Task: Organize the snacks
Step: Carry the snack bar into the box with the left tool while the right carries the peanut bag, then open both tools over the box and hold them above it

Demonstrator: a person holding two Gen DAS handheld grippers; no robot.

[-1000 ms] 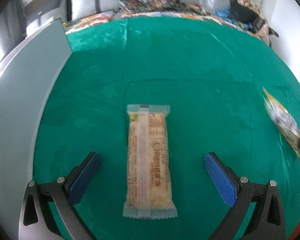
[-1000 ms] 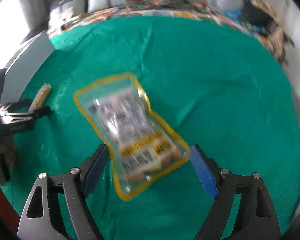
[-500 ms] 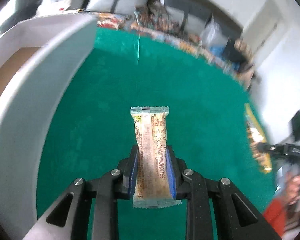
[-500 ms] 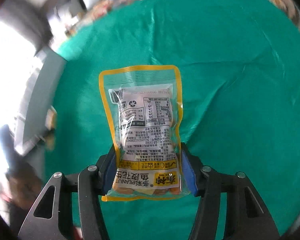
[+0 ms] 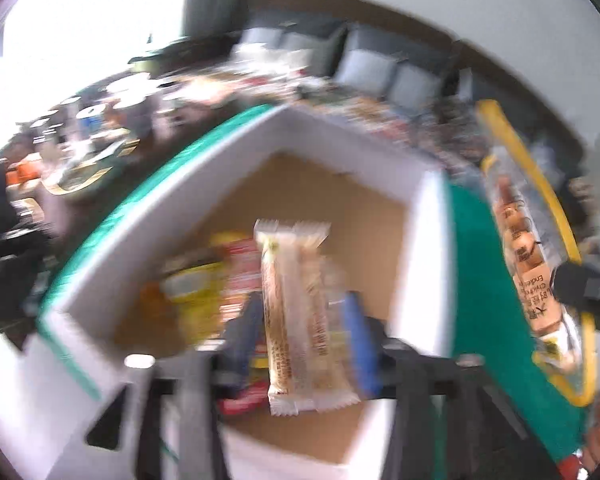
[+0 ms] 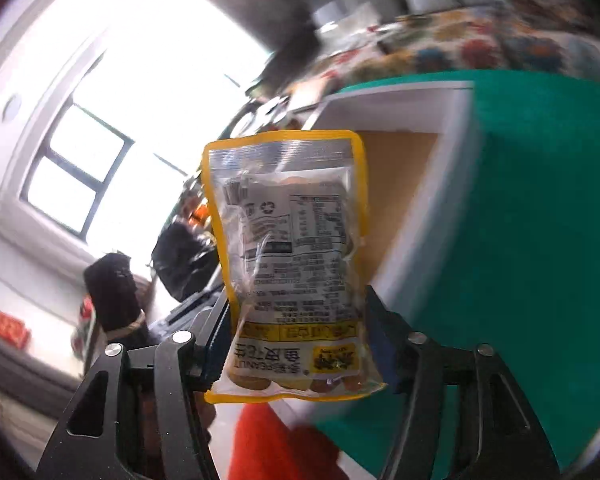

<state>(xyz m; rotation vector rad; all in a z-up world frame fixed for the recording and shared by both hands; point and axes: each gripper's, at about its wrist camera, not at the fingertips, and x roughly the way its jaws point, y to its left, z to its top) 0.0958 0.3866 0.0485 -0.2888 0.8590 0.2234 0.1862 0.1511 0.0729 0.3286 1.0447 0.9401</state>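
My left gripper point(image 5: 304, 336) is shut on a beige snack bar point(image 5: 296, 312) and holds it above the open white cardboard box point(image 5: 428, 264). Several snack packets point(image 5: 204, 292) lie blurred inside the box. My right gripper point(image 6: 300, 344) is shut on a yellow-edged clear peanut bag point(image 6: 292, 256), held in the air beside the box point(image 6: 420, 208). The same bag shows at the right of the left wrist view point(image 5: 532, 256).
The box stands on a green tablecloth point(image 6: 540, 240). Behind it are a patterned cloth point(image 6: 480, 52), sofa cushions point(image 5: 380, 68), a bright window point(image 6: 80, 172) and a cluttered table point(image 5: 88, 120) at the left.
Both grippers closed on their snacks on the green cloth, lifted them and swung left. The left one is now over the box; the right one is beside it.
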